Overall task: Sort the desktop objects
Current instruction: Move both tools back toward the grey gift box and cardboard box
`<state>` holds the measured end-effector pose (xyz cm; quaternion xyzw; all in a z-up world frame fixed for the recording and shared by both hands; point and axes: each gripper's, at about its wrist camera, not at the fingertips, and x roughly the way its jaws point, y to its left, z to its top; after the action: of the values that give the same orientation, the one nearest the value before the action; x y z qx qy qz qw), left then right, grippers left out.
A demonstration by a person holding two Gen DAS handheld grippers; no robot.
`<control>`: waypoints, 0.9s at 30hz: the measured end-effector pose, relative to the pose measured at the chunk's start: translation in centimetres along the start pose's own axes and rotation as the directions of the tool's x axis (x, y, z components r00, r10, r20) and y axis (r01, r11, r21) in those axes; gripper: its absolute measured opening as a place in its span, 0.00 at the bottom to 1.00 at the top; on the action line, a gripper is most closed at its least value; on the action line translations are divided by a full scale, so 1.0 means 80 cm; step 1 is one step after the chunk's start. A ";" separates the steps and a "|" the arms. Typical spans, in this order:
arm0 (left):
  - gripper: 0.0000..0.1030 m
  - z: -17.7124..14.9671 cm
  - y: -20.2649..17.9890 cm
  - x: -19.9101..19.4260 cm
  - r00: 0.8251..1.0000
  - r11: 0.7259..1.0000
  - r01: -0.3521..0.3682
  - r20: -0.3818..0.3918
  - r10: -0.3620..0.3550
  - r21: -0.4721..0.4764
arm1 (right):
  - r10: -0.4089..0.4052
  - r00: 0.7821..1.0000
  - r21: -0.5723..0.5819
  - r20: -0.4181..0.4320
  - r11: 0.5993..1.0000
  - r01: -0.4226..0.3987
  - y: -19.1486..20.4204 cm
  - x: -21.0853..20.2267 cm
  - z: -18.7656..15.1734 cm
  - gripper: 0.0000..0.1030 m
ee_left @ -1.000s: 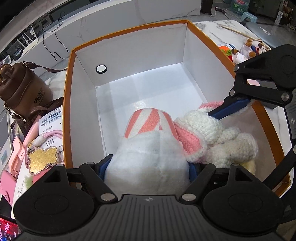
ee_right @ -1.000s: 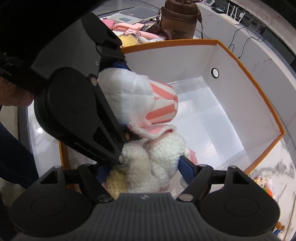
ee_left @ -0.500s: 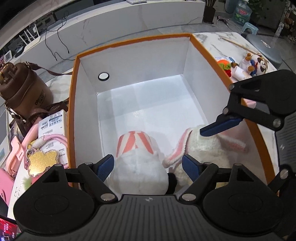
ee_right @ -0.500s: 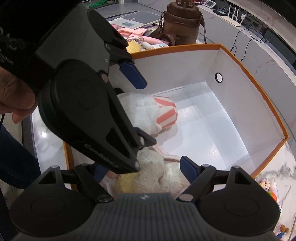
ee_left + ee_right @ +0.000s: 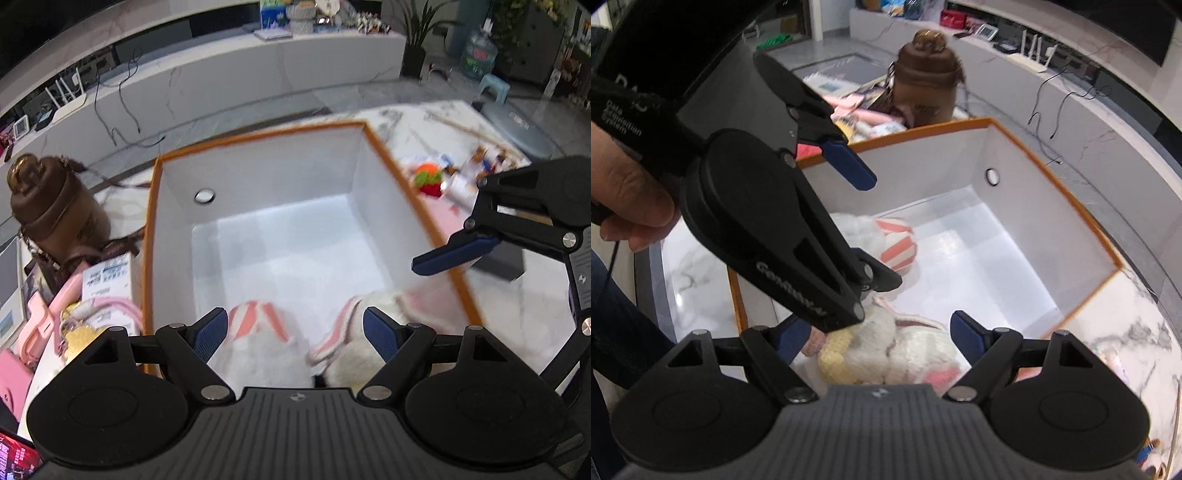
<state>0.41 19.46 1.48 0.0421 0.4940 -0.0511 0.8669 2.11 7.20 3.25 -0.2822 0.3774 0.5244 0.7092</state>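
Left wrist view is showing two soft toys lying in the near end of the white box with the orange rim: a white plush with a pink-striped end just under the left claw, and a crocheted bunny below the right claw. Both claws are standing wide apart and gripping nothing, their blue pads clear of the toys. So two items are looking sorted, while more are waiting on the tabletop: small figures and an orange-green toy beyond the right claw, and a brown bag and pink items left of the left claw. A second ago both claws were down among the toys; now they are sitting higher, with the toys lower in each view.
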 end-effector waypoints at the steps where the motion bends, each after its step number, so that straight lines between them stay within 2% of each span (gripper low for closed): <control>1: 0.92 0.003 -0.004 -0.002 1.000 1.000 0.008 0.009 -0.008 0.000 | 0.000 1.000 0.009 0.012 1.000 0.000 -0.002 -0.007 -0.003 0.81; 8: 0.92 0.023 -0.039 -0.013 0.998 0.999 0.037 0.053 -0.038 0.025 | -0.024 0.997 0.062 0.072 0.998 0.020 -0.019 -0.051 -0.033 0.81; 16: 0.93 0.052 -0.092 -0.017 0.988 0.993 0.105 0.110 -0.110 0.046 | -0.082 0.989 0.162 0.121 0.985 0.062 -0.054 -0.095 -0.085 0.82; 24: 0.92 0.082 -0.152 0.004 0.974 0.982 0.178 0.129 -0.185 0.066 | -0.163 0.977 0.330 0.139 0.938 0.109 -0.106 -0.127 -0.154 0.83; 27: 0.92 0.089 -0.172 0.015 0.972 0.978 0.193 0.120 -0.201 0.075 | -0.186 0.975 0.379 0.119 0.916 0.128 -0.119 -0.126 -0.180 0.83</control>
<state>5.30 4.84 3.75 0.0164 0.4377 -0.1550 0.8855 6.10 -12.38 3.62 -0.1323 0.3899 0.4054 0.8161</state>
